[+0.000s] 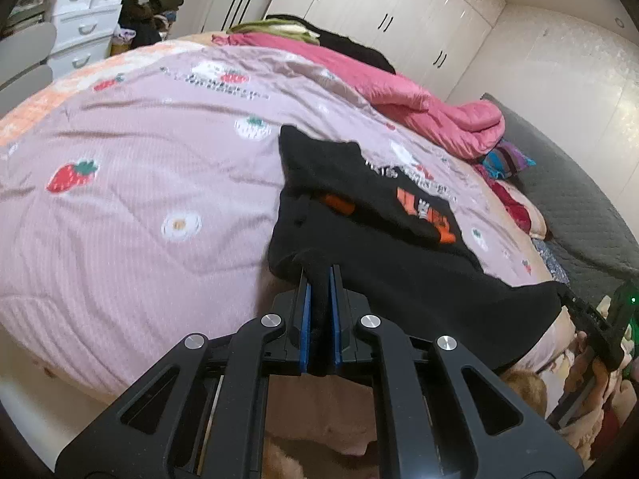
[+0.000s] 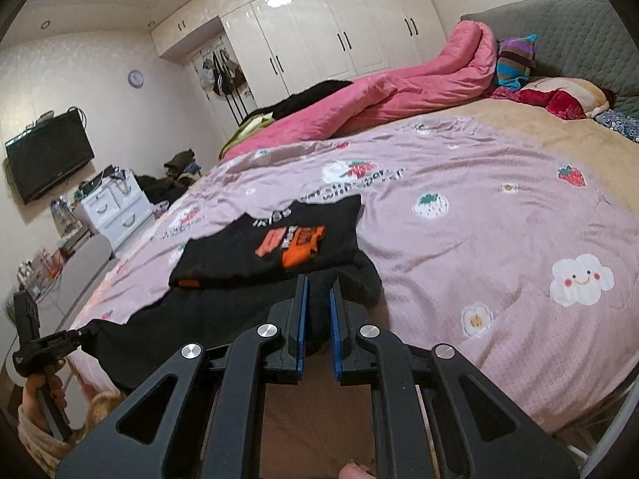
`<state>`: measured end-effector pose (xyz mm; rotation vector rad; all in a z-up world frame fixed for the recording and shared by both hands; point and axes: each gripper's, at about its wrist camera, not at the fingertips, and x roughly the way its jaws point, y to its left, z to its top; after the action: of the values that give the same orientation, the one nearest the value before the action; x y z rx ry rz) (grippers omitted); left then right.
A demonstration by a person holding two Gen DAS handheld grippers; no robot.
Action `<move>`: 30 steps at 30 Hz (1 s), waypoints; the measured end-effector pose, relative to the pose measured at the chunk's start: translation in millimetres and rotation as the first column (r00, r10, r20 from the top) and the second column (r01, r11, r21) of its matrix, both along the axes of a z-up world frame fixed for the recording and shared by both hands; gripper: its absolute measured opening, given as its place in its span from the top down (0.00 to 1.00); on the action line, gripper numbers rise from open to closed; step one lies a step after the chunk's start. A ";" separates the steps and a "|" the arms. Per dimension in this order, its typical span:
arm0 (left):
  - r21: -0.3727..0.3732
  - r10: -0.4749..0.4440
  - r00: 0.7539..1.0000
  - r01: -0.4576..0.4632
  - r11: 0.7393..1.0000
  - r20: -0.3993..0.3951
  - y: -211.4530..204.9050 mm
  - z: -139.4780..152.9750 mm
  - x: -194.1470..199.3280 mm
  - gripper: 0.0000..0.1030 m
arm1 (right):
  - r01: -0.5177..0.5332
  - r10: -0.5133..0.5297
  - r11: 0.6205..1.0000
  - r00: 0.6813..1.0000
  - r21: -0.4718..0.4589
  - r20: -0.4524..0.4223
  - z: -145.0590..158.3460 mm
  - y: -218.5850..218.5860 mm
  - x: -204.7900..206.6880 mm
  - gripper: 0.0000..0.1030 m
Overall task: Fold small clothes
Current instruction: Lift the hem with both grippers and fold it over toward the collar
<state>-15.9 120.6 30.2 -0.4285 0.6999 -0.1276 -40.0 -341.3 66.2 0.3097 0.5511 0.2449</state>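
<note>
Black cotton, printed in orange and white, hangs taut between two handheld grippers over a pink quilt dotted with strawberries and clouds (image 2: 459, 247). The small black T-shirt with the orange graphic (image 2: 279, 247) lies partly folded on the bed, its near hem lifted off the quilt. The left gripper (image 1: 319, 275) has its blue-padded jaws pinched tight on one corner of that hem; the right gripper (image 2: 318, 283) is clamped on the other corner — both closed on cloth, neither empty. The held edge runs crosswise from one tool to the other, and the rest of the shirt stretches straight ahead of both, away from the person toward the rolled pink duvet (image 2: 419, 84) and the white wardrobe doors (image 2: 319, 32). Neither hand looks nearer to the garment's far end, so the coming fold probably asks both to carry the hem forward together, keeping it level.
</note>
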 end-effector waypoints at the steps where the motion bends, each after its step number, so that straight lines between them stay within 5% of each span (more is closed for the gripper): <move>1: -0.001 0.001 1.000 -0.001 1.000 0.007 0.3 2.5 2.0 0.98 | 0.002 -0.002 1.000 1.000 0.003 0.002 1.2 -1.0 1.6 0.91; 15: -0.087 0.065 0.995 -0.058 0.994 0.069 10.8 17.8 37.6 0.98 | 0.049 -0.049 0.998 0.999 0.031 0.022 18.3 -6.6 35.6 0.91; 30: -0.090 0.086 0.989 -0.076 0.993 0.120 12.6 33.0 68.7 0.98 | 0.077 -0.075 0.996 0.996 -0.034 0.050 30.8 3.3 73.9 0.91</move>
<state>52.8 133.2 63.2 -0.5254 0.5558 -0.1061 33.9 -338.0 97.0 0.2882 0.4939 0.1686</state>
